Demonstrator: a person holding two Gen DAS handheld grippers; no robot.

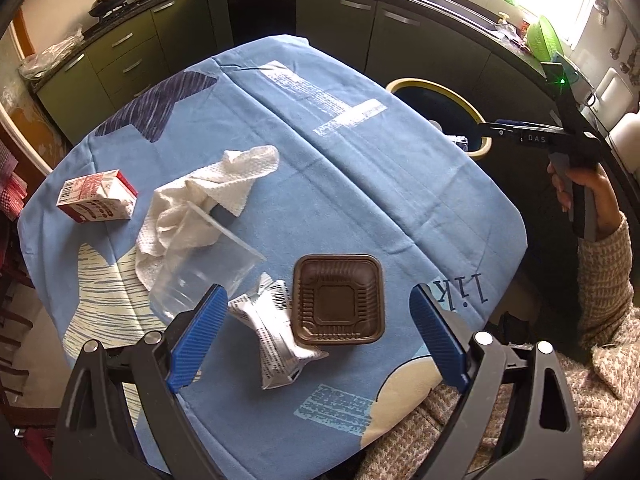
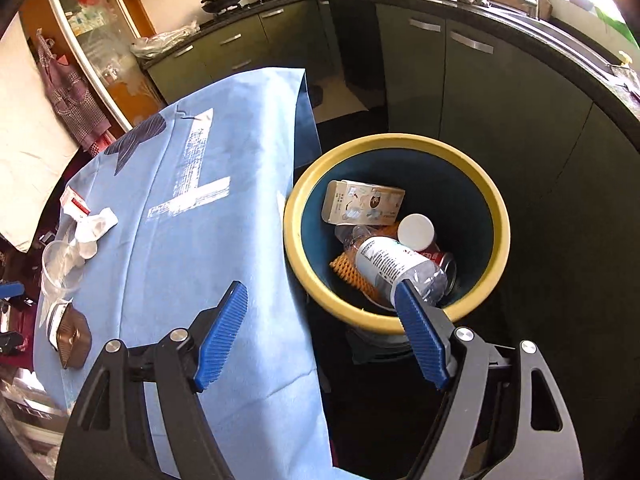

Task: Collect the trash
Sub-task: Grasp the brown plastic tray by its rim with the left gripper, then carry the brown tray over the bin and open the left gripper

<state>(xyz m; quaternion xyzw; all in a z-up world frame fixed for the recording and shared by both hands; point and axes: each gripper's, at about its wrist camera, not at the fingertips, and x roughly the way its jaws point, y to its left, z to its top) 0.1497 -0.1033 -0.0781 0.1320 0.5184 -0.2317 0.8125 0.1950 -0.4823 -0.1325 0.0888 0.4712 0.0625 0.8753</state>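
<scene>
The left wrist view shows the trash spread over the blue cloth point(image 1: 360, 184), going left to right from the carton point(image 1: 96, 196): beside it a crumpled paper towel point(image 1: 208, 200), a clear cup point(image 1: 204, 276) lying against the towel's near edge, then a printed wrapper point(image 1: 276, 340) touching the brown tray point(image 1: 338, 300). The left gripper point(image 1: 316, 336) hovers above wrapper and tray with its jaws wide apart and nothing between the pads. The right wrist view alone looks into the bin point(image 2: 296, 240), which stands just past the cloth's right edge: inside lie a box point(image 2: 362, 202), a clear bottle point(image 2: 396, 266), a white cap point(image 2: 416, 232), a red can point(image 2: 442, 260) and orange mesh point(image 2: 352, 276), piled together and partly covering one another. In that view the table items sit small and squeezed at the far left of the cloth, hard to read. The right gripper point(image 2: 320, 328) tilts down over the bin's near rim, jaws spread and holding nothing; one blue finger point(image 2: 420, 344) overlaps the bottle in the picture, though contact cannot be judged. In the left view the bin is mostly hidden behind the cloth, with the right gripper reaching across it, held by a hand point(image 1: 588, 196) in a knitted sleeve point(image 1: 604, 292).
</scene>
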